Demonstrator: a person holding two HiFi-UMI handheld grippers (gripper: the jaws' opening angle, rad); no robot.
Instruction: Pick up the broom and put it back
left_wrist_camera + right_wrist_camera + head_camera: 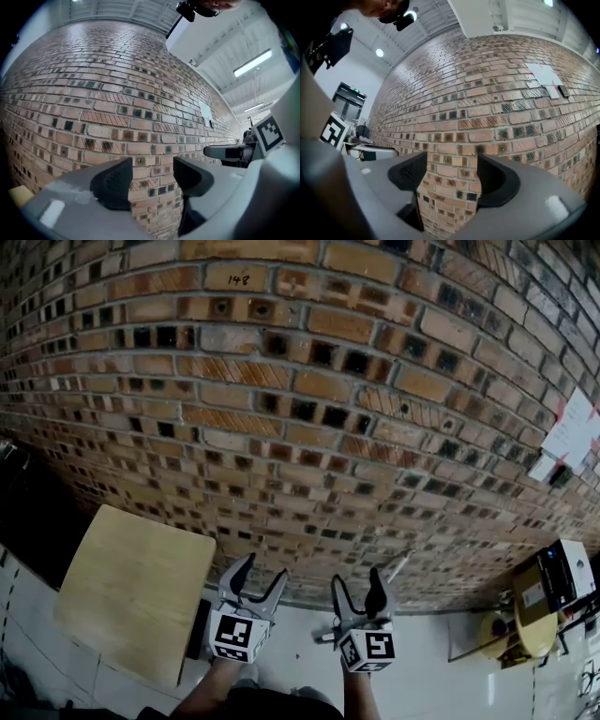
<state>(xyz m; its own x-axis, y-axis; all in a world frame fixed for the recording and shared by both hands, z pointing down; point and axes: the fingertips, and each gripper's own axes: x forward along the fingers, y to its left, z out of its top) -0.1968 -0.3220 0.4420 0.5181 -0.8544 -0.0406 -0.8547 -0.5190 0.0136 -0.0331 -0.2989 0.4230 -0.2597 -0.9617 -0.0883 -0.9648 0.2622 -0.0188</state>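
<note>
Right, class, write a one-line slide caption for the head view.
Both open and empty, the left gripper and right gripper face a brick wall, a wooden table at left.

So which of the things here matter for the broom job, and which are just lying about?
Job: left gripper and right gripper, both open and empty; thin pale stick by the brick wall, maybe the broom's handle.
Lying about: wooden table, papers on the wall, yellow bin, box.
</note>
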